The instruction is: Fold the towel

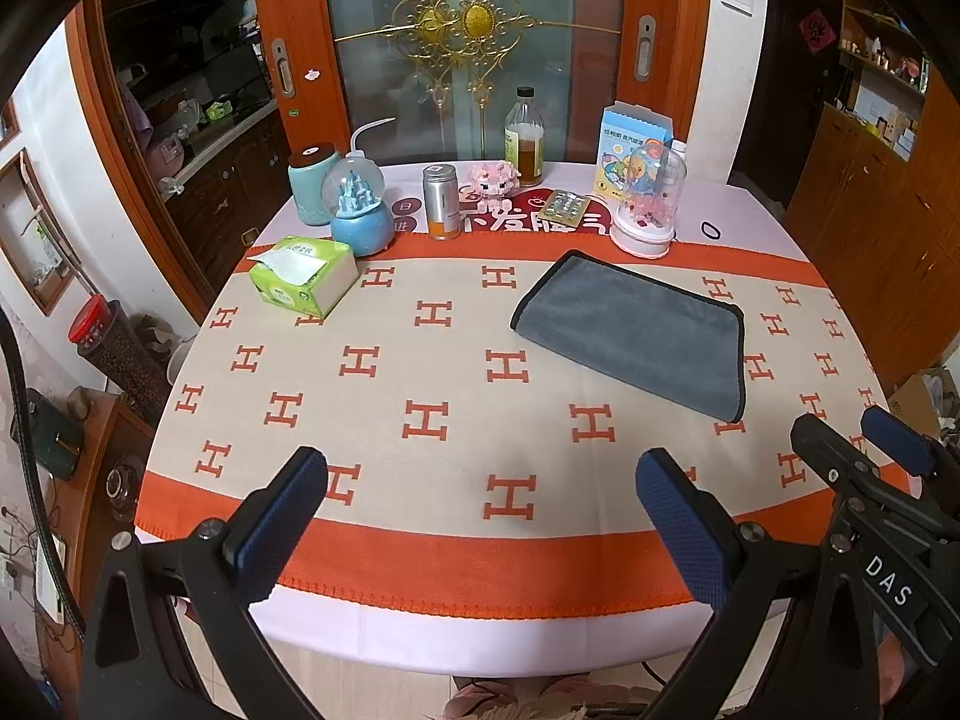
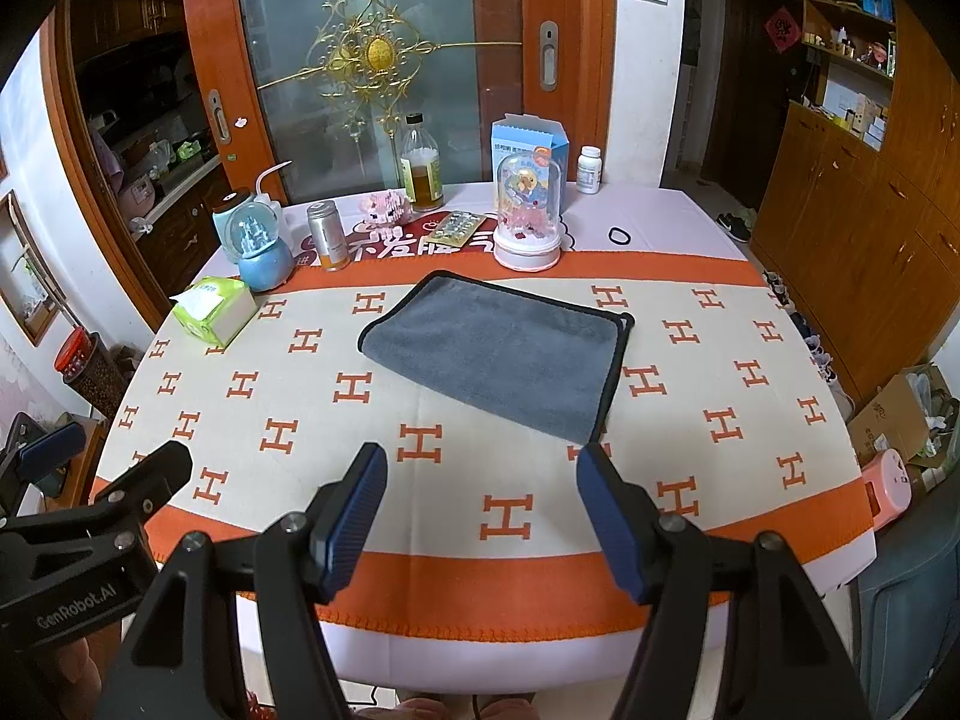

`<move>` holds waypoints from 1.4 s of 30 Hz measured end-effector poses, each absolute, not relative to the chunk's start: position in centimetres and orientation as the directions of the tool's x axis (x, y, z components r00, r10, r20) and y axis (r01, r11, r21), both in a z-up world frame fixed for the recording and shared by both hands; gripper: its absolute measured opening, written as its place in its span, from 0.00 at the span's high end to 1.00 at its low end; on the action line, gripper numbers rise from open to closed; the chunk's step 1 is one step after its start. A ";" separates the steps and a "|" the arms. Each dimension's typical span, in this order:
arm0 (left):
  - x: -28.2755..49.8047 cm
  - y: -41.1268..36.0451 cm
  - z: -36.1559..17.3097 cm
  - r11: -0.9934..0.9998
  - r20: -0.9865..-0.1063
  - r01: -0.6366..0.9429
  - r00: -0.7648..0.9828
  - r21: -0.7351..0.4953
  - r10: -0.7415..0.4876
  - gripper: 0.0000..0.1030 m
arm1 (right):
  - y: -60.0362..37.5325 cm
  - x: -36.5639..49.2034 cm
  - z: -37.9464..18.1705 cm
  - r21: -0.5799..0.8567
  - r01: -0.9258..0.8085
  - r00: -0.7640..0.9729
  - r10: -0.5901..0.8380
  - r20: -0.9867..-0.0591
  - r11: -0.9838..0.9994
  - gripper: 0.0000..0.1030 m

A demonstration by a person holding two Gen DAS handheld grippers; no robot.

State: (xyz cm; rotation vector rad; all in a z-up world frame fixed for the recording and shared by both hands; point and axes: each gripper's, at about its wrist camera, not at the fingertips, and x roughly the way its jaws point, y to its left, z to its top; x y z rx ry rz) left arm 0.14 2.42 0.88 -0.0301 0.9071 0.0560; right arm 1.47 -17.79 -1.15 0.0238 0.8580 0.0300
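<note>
A grey towel (image 1: 633, 333) with black edging lies folded in a flat rectangle on the patterned tablecloth; it also shows in the right wrist view (image 2: 498, 354). My left gripper (image 1: 480, 480) is open and empty, above the table's near edge, well short of the towel. My right gripper (image 2: 480, 480) is open and empty, just in front of the towel's near corner. In the left wrist view the right gripper (image 1: 864, 426) shows at the right edge. In the right wrist view the left gripper (image 2: 114, 450) shows at the left edge.
Along the table's far side stand a green tissue box (image 1: 303, 282), a blue snow globe (image 1: 360, 210), a metal can (image 1: 442, 201), a glass bottle (image 1: 524, 141), a domed toy (image 1: 651, 204) and a blue carton (image 1: 630, 150). A black hair tie (image 1: 710, 230) lies at the far right.
</note>
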 end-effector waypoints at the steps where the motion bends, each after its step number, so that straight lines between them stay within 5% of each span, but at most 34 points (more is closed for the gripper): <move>1: 0.2 2.4 0.9 0.998 -0.788 -0.061 0.615 -0.002 0.036 0.01 | -17.8 1.5 -1.1 0.033 -0.017 0.654 0.036 -0.756 0.999 0.36; 42: 0.2 2.4 0.5 0.998 -0.792 -0.061 0.610 -0.002 0.036 0.01 | -17.7 1.6 -1.2 0.033 -0.018 0.652 0.036 -0.757 0.999 0.36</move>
